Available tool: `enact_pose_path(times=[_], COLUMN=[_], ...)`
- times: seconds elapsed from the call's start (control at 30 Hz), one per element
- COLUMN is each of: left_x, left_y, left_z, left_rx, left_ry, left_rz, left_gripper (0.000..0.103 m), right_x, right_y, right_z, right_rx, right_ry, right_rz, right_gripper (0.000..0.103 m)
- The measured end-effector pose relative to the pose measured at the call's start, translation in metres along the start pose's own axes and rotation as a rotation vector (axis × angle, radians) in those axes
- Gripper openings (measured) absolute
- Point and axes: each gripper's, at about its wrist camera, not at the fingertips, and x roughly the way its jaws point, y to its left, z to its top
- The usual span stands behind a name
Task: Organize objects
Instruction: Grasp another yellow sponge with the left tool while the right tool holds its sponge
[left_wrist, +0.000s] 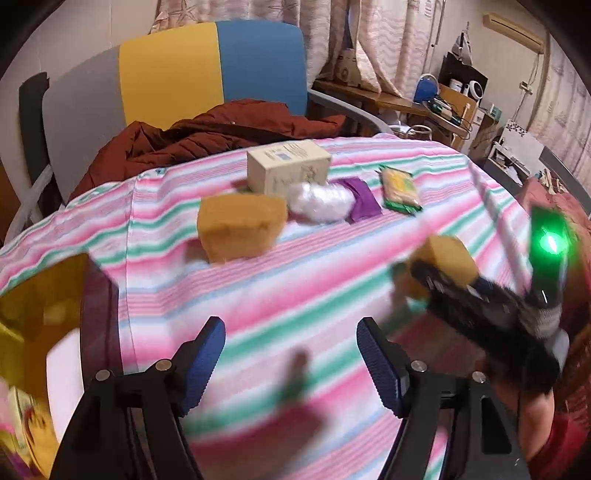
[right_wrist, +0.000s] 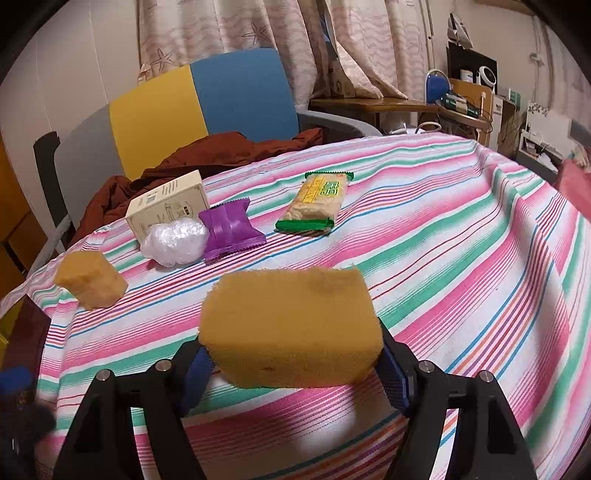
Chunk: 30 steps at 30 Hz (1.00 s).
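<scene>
Right gripper (right_wrist: 291, 369) jaws clamp a sponge (right_wrist: 291, 328), apparently long axis crosswise; left gripper (left_wrist: 291, 354) jaws released.

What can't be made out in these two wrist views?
- Left wrist view: yellow container at the left edge, cut off and blurred; contents unreadable.
- Left wrist view: right tongs and their sponge, smeared by motion; grip unclear there.
- Right wrist view: underside of the held sponge, hidden by its own bulk; table contact unclear.
- Both views: print on the cream box, too small.
</scene>
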Motion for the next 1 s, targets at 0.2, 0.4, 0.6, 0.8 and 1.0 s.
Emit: enact_pose_path(times=[0.2, 0.4, 0.6, 0.8, 1.0], left_x=[0.022, 0.054, 0.035, 0.017, 0.025], left_y=[0.020, 0.043, 0.025, 0.016, 0.014], left_z=[0.059, 0.066, 0.011, -0.011, 0.009], left_rx=[-0.050, -0.120, -0.111, -0.108, -0.098], left_ry=[-0.069, -0.020, 0.001, -0.063, -0.076], left_rz=[0.112, 0.156, 0.111, 0.085, 0.087], left_gripper=[0.076, 0.083, 0.082, 0.082, 0.082], right_x=[0.004, 0.004, 0.004, 0.003, 0.003], right_y=[0.000, -0.001, -0.002, -0.002, -0.002], right_z=[-0.002, -0.003, -0.003, -0.003, -0.003], right_rx=[-0.001, 0.001, 0.006, 0.010, 0.010], right_ry=[0.006, 0.001, -0.004, -0.006, -0.007], right_rz=[-0.004, -0.002, 0.005, 0.011, 0.011], right_gripper=[0.077, 0.078, 0.078, 0.078, 0.078])
